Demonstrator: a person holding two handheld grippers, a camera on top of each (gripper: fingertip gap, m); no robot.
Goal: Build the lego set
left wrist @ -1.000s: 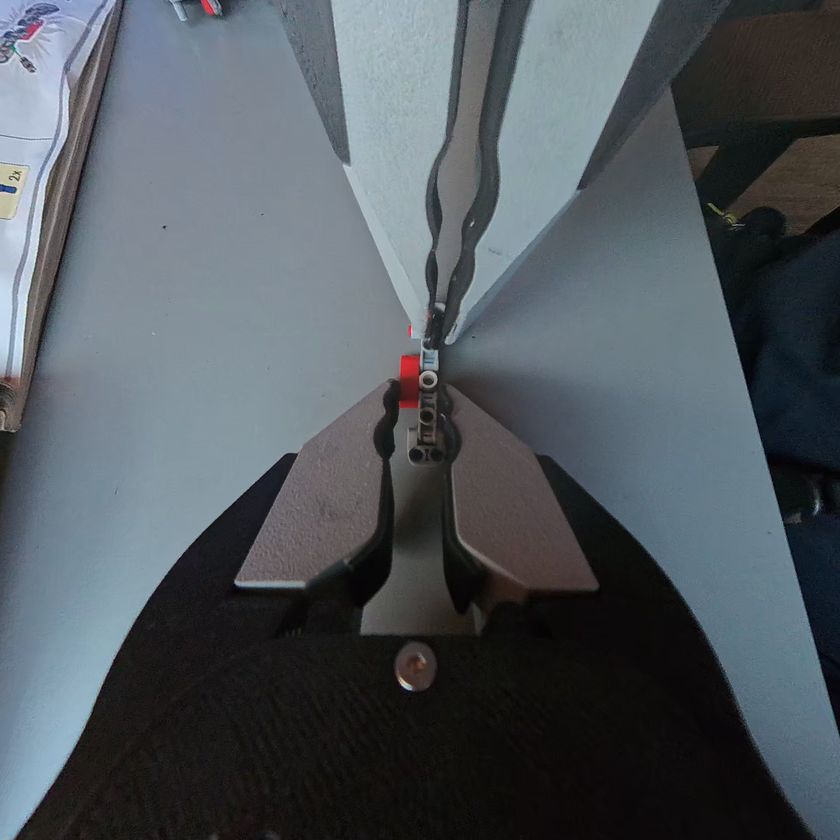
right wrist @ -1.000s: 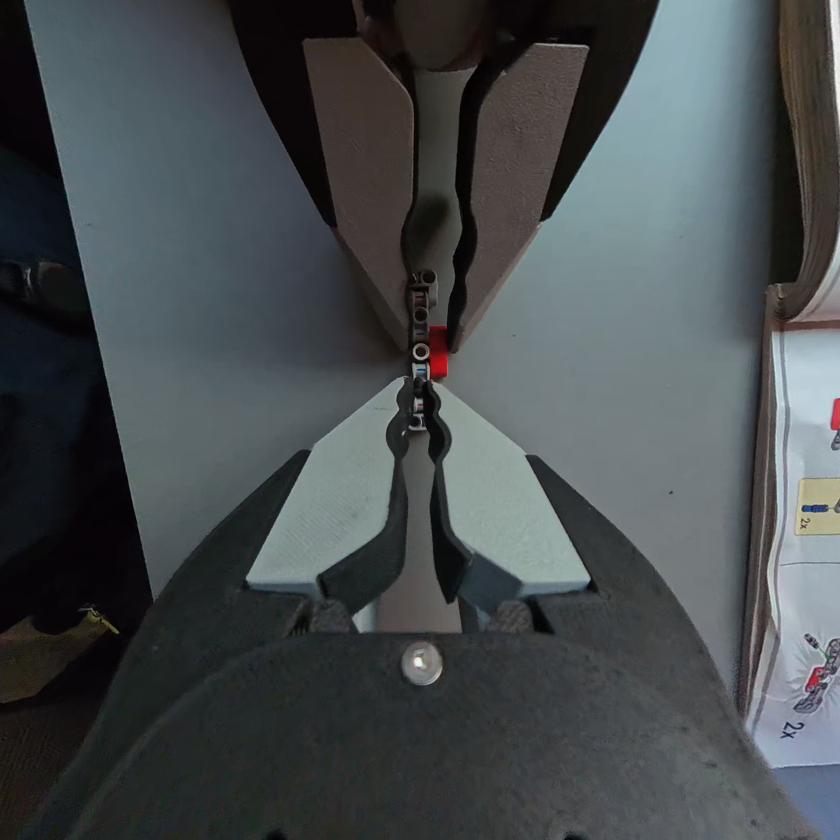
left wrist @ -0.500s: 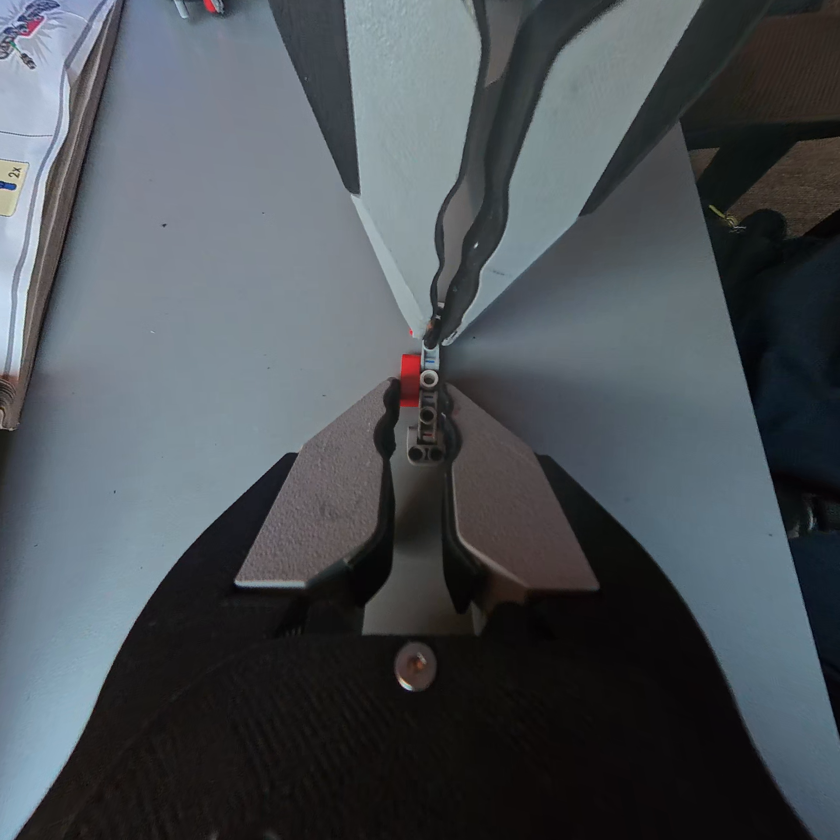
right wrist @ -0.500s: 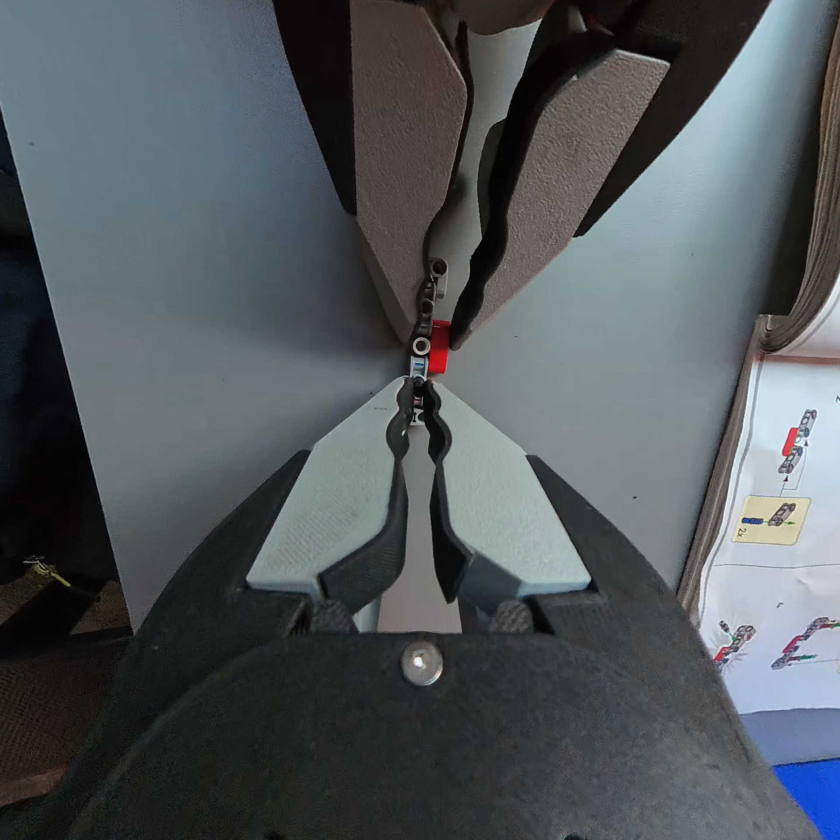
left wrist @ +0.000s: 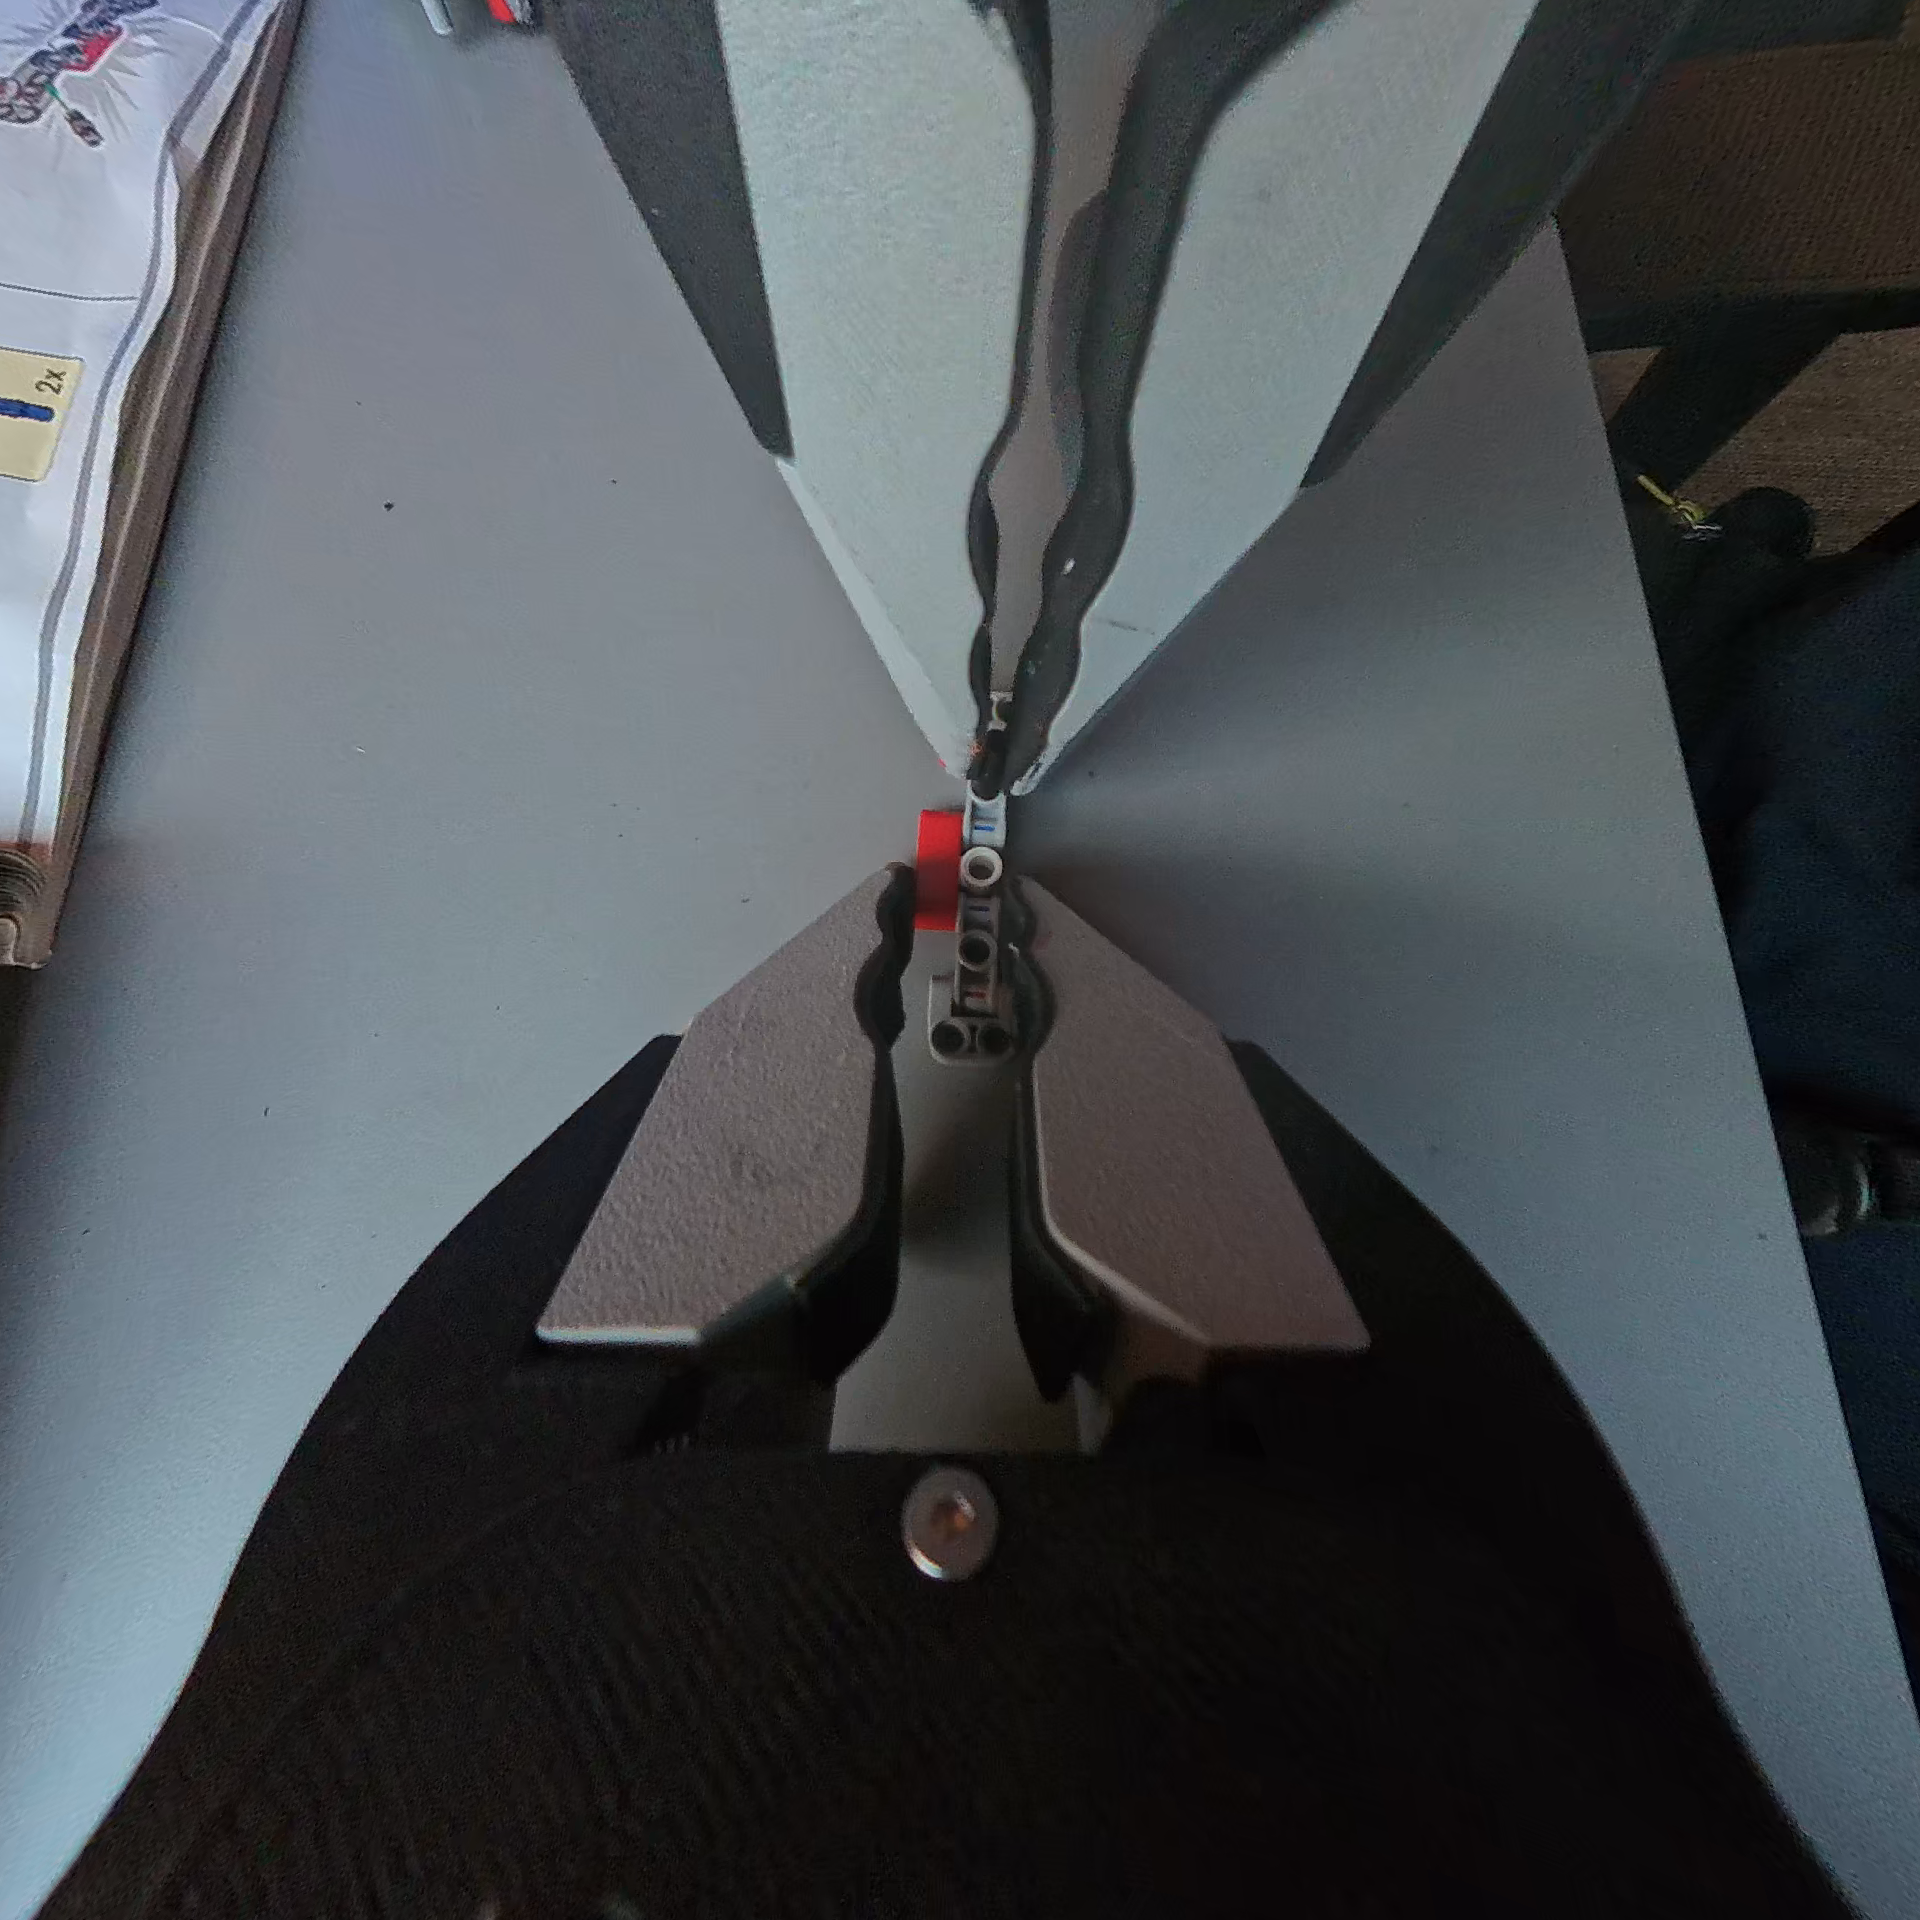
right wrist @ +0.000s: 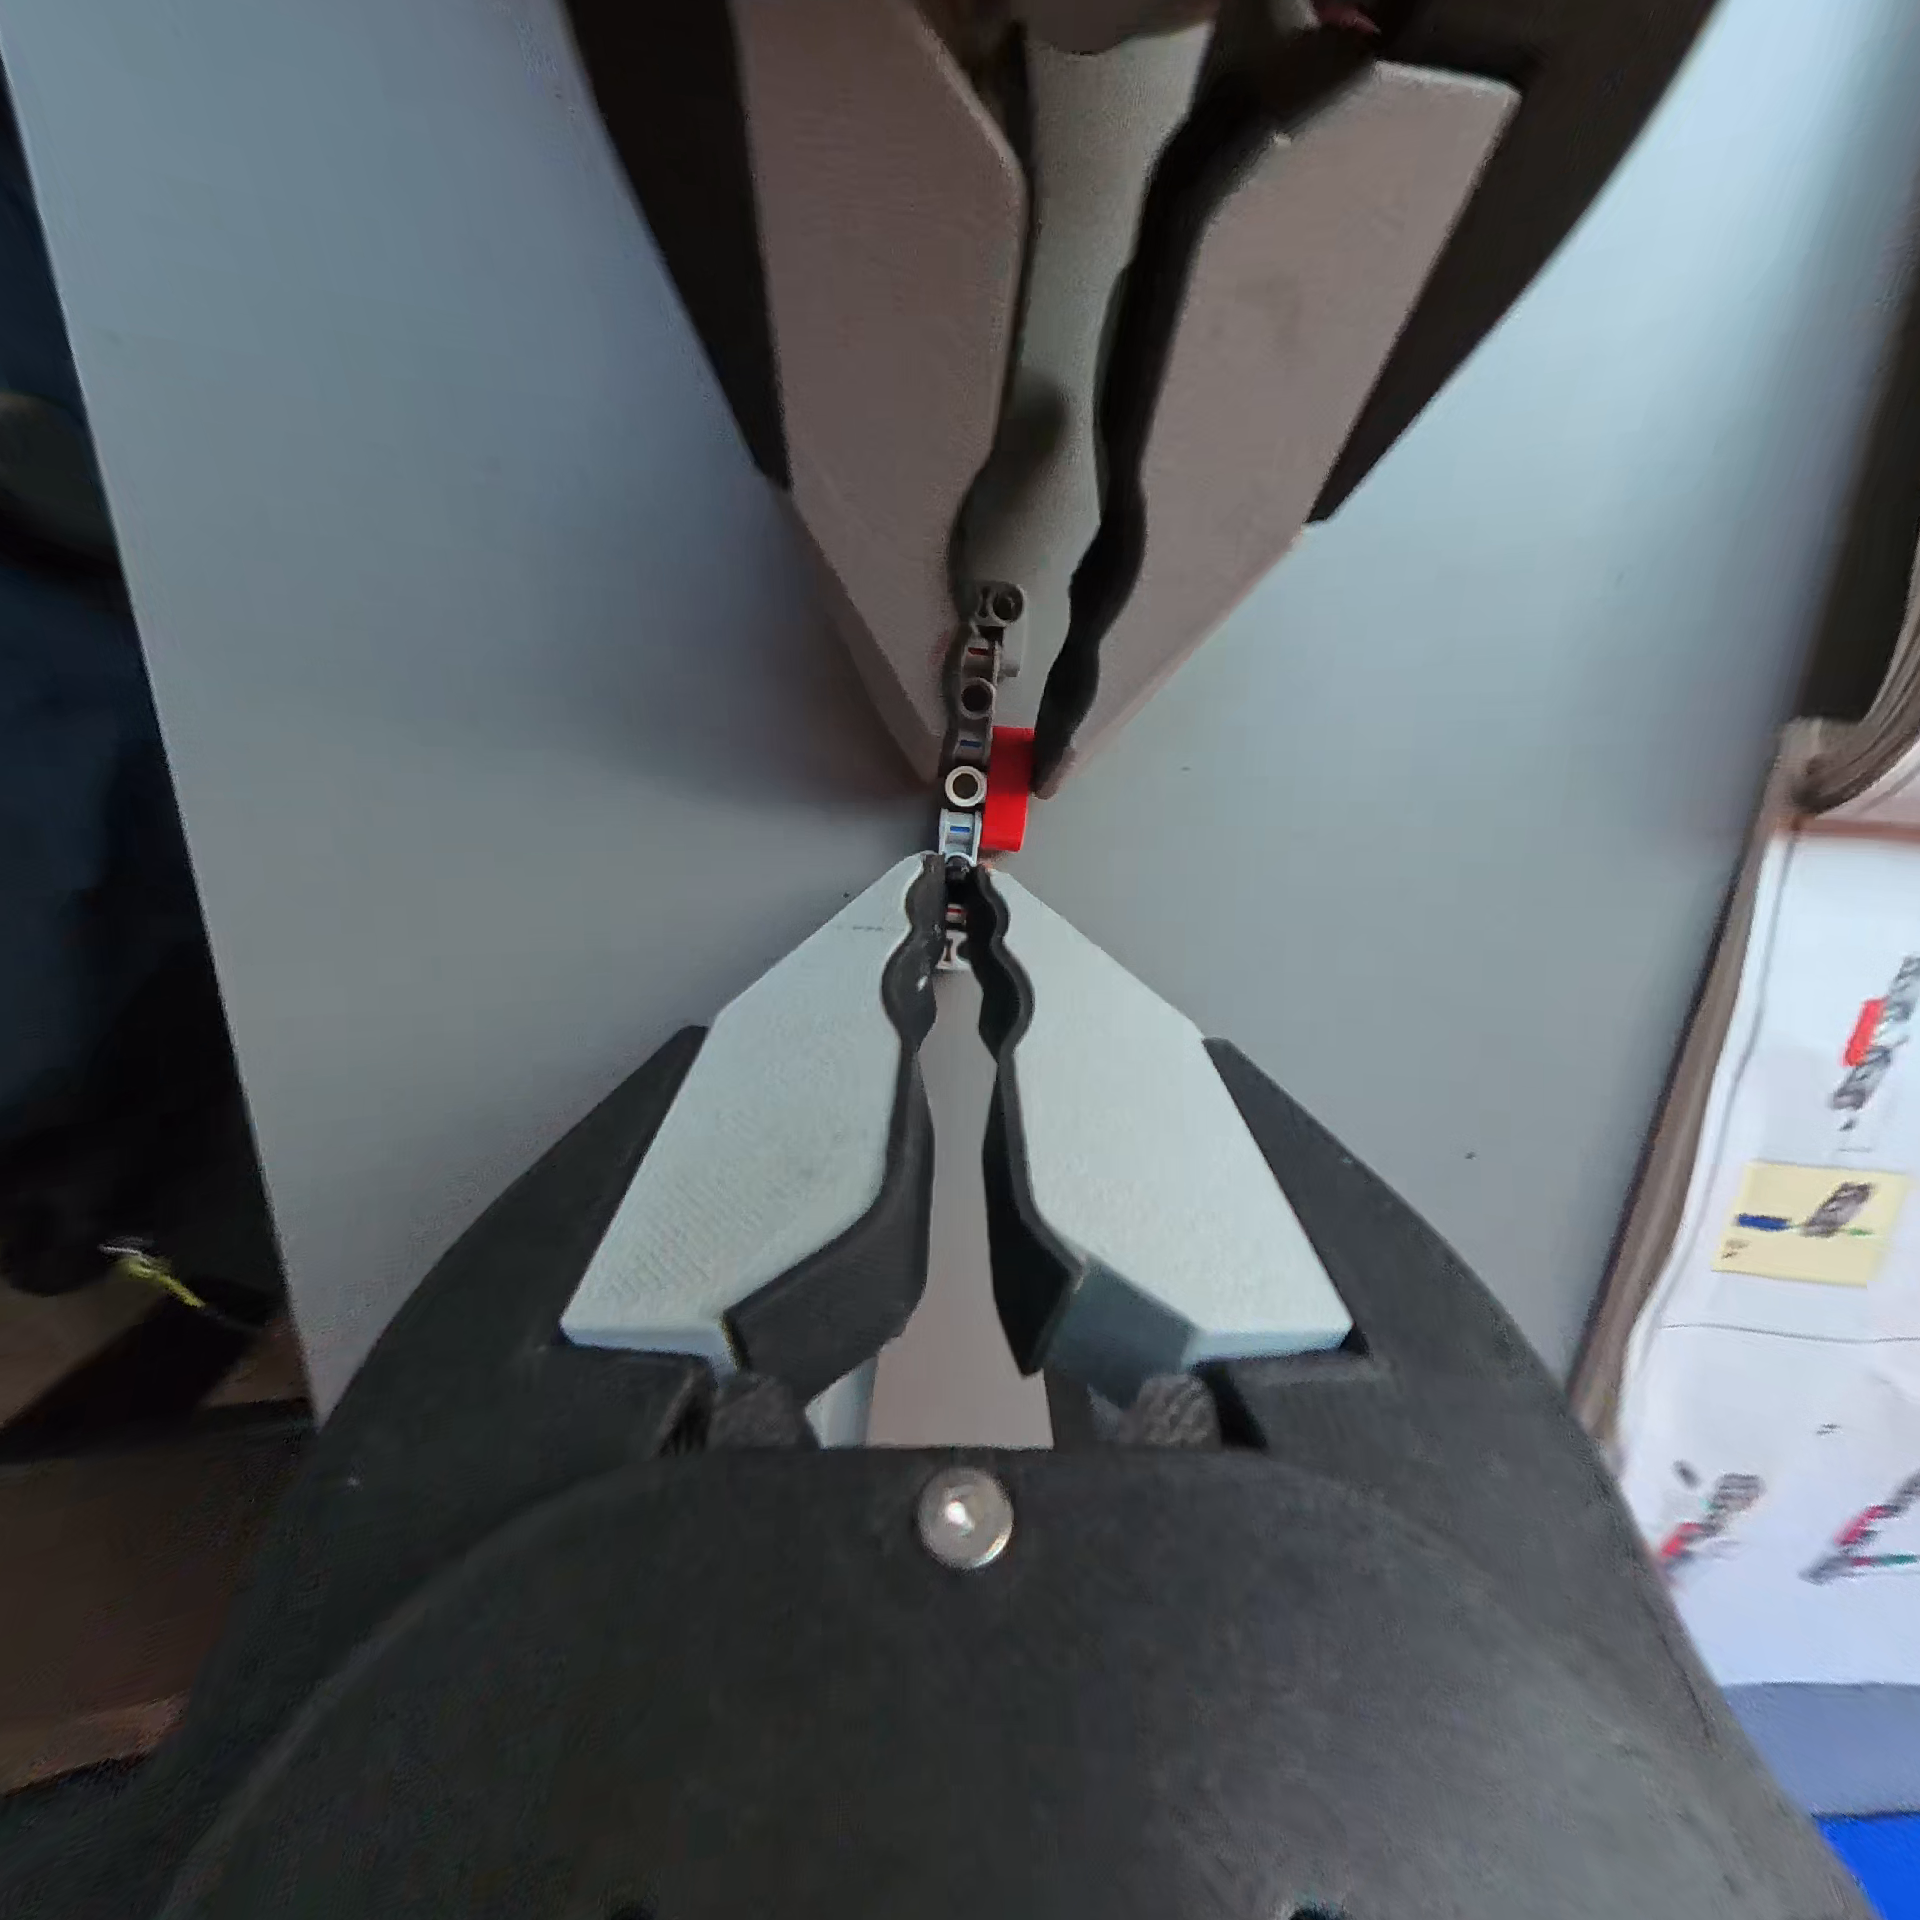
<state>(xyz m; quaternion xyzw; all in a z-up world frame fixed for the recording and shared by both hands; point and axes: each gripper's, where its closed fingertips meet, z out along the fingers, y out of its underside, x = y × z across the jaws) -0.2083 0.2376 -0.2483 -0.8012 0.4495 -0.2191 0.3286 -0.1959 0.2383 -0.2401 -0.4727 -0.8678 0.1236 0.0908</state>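
Observation:
A small chain of grey pin-hole building pieces (left wrist: 977,948) with a red piece (left wrist: 938,868) on its side is held between my two grippers, tip to tip, over the grey table (left wrist: 468,727). My left gripper (left wrist: 961,914) is shut on the darker grey end: one pad presses the red piece, the other the grey beam. My right gripper (right wrist: 954,868) is shut on the light grey end of the same chain (right wrist: 964,790). It also shows in the left wrist view (left wrist: 1003,769). The left gripper also shows in the right wrist view (right wrist: 987,779), its pad against the red piece (right wrist: 1010,795).
An open instruction booklet (left wrist: 62,312) lies at the table's left edge; it also shows in the right wrist view (right wrist: 1818,1247). Small loose pieces (left wrist: 468,10) lie at the far end. The table's right edge (left wrist: 1662,831) borders a person's dark clothing (left wrist: 1829,831). Less than 4 cm separates the two grippers' tips.
My right gripper has swung and rolled a little while both grips held. The chain between the tips now sits slightly angled. The left gripper has barely moved.

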